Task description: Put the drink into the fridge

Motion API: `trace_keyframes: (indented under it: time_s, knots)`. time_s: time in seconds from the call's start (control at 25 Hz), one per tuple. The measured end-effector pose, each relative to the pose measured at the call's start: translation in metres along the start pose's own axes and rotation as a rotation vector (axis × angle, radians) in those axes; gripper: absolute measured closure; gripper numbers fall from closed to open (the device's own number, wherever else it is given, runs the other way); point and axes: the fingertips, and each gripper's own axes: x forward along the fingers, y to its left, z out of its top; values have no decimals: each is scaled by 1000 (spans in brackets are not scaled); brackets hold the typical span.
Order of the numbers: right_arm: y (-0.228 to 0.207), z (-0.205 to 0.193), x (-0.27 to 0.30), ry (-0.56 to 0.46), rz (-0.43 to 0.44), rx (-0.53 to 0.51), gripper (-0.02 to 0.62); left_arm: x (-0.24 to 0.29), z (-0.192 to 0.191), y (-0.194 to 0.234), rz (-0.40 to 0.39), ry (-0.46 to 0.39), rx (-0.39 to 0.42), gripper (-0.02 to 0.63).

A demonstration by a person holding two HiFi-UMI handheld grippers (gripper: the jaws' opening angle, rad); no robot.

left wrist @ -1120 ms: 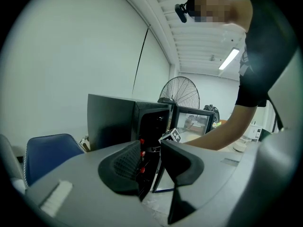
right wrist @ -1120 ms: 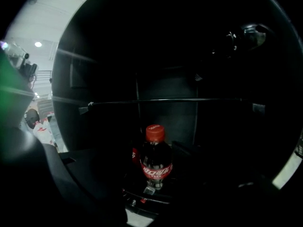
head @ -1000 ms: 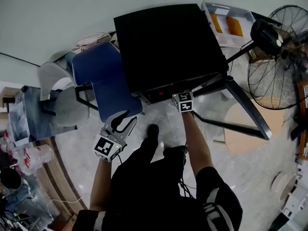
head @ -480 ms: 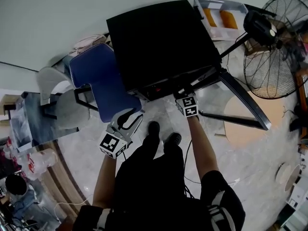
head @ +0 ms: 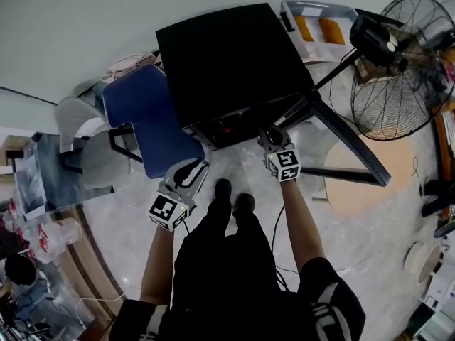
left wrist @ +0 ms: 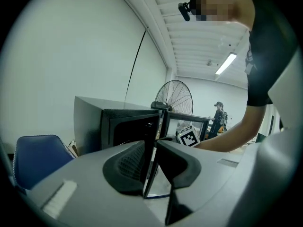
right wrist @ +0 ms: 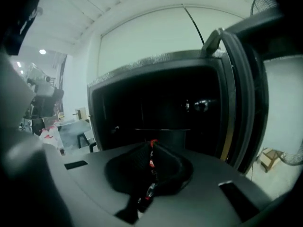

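A black fridge (head: 227, 62) stands on the floor with its door (head: 348, 144) swung open to the right. My right gripper (head: 271, 136) hovers just in front of the opening. In the right gripper view its jaws (right wrist: 151, 150) are closing and almost meet. A thin red and white sliver (right wrist: 151, 162) shows through the slit; I cannot tell whether it is a drink inside the dark fridge (right wrist: 156, 108). My left gripper (head: 189, 170) hangs lower left, away from the fridge. Its jaws (left wrist: 152, 145) are closing too, with a narrow gap and nothing between them.
A blue chair (head: 146, 119) stands hard against the fridge's left side, with a grey chair (head: 82, 130) beyond it. A standing fan (head: 398, 55) and a white rack (head: 316, 20) are at the right, and a round wooden board (head: 362, 183) lies under the open door.
My right gripper has drawn back a little from the fridge opening toward my body. The left gripper has stayed low at the left.
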Motion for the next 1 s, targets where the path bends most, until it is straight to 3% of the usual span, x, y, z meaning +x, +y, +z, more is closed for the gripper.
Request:
trace_keyframes:
  time_s: [0.28,1.0]
  knots:
    - [14,15,-37,-35,66,12,592,-7,8,-16,53,-31,-9,566]
    - [49,31,-130,11,145,-168,594,-31,20,-62,149,-71,9,603]
